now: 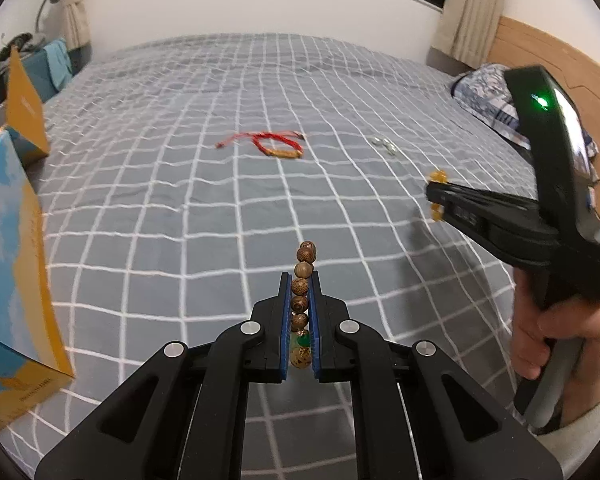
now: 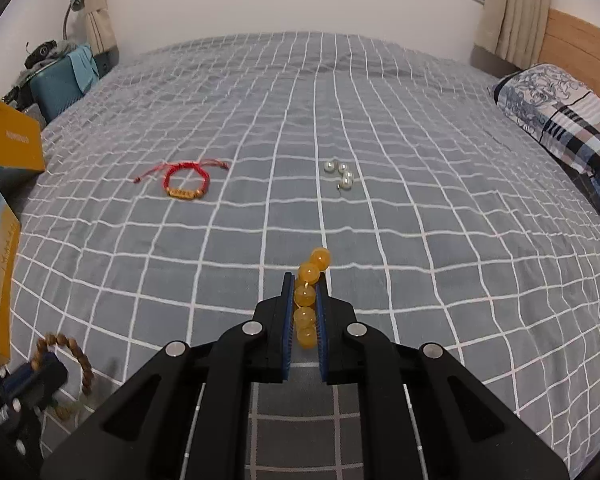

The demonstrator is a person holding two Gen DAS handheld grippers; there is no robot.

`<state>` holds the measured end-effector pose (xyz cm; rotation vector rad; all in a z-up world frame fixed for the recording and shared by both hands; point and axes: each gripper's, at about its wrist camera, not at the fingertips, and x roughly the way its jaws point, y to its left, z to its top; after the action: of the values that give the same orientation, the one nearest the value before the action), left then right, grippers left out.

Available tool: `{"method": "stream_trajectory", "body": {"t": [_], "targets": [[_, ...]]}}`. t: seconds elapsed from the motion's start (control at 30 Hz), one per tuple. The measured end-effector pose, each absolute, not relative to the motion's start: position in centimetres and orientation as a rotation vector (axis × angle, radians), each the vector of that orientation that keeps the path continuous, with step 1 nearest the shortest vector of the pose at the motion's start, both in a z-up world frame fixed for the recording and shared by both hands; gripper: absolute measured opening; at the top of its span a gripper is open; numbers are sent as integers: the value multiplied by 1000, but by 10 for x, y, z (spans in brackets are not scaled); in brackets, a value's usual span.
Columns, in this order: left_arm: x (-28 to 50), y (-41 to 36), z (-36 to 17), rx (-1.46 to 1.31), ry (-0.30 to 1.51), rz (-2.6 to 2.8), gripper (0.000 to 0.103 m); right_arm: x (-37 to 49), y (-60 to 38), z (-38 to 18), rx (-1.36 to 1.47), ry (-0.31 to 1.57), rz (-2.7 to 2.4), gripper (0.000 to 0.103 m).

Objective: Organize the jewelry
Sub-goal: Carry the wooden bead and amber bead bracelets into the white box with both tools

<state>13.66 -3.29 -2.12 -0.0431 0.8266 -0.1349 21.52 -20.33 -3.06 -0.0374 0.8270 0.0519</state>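
Observation:
My left gripper point(image 1: 300, 280) is shut on a brown wooden bead bracelet point(image 1: 302, 300) and holds it above the grey checked bed point(image 1: 220, 208); the bracelet also shows in the right wrist view point(image 2: 82, 364). My right gripper point(image 2: 305, 280) is shut on a yellow amber bead bracelet point(image 2: 308, 296); it shows at the right of the left wrist view point(image 1: 436, 196). A red cord bracelet point(image 2: 186, 180) with a gold bar and several pearl earrings point(image 2: 342, 174) lie farther out on the bed.
A blue and yellow open box point(image 1: 8, 264) stands at the bed's left edge, its yellow lid point(image 2: 14, 142) up. A patterned pillow point(image 2: 560, 128) lies at the right by the wooden headboard point(image 2: 580, 44). A teal suitcase point(image 2: 56, 84) is beyond the bed's left side.

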Motion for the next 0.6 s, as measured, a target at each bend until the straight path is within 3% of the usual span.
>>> {"method": "stream_trajectory", "body": {"t": [0.6], "targets": [[145,-1,4,-22,666,66,7,190,-188,-6,-82,670,67,9]]}}
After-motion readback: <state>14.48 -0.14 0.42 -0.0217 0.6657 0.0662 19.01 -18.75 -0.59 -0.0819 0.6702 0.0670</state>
